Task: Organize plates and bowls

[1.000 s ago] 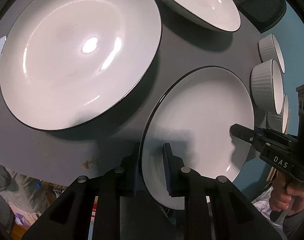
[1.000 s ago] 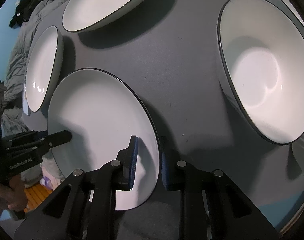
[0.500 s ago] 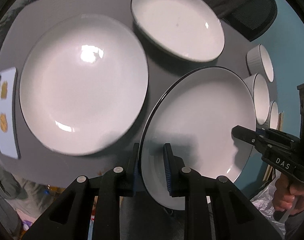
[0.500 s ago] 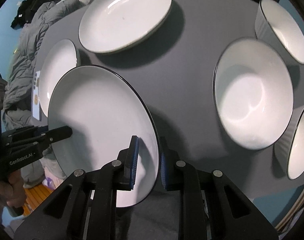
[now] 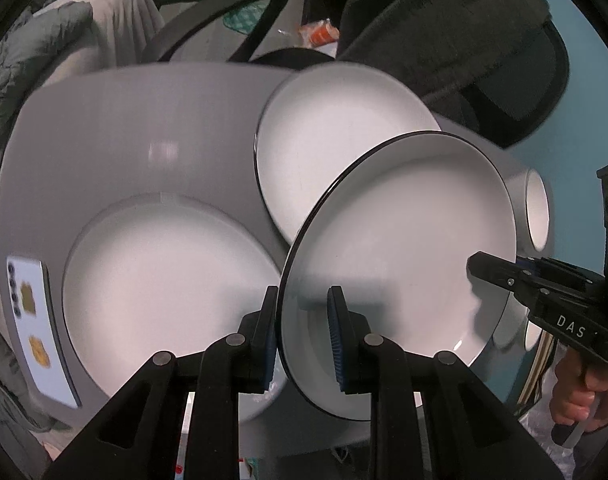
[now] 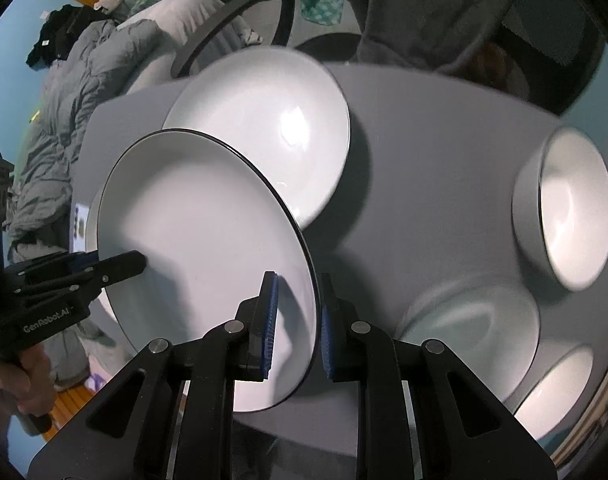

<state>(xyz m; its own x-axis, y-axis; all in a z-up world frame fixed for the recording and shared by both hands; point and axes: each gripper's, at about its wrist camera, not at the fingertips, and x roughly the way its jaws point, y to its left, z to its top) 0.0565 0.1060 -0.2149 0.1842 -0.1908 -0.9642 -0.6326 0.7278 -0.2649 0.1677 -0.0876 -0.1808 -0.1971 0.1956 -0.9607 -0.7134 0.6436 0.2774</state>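
Here the black-rimmed white plate (image 5: 400,248) is lifted above the grey tabletop (image 5: 136,136), gripped on opposite rims. The left gripper (image 5: 302,332) and the right gripper (image 6: 298,320) are each nearly closed, pinching its edge. Under it, a second plate (image 6: 264,120) lies near the tabletop's far edge.

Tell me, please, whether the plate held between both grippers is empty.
Empty: the held plate shows a bare white face, with the left gripper and right gripper clamping opposite rims.

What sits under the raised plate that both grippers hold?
The lifted plate covers part of another white plate and the grey table. Anything directly below it is hidden.
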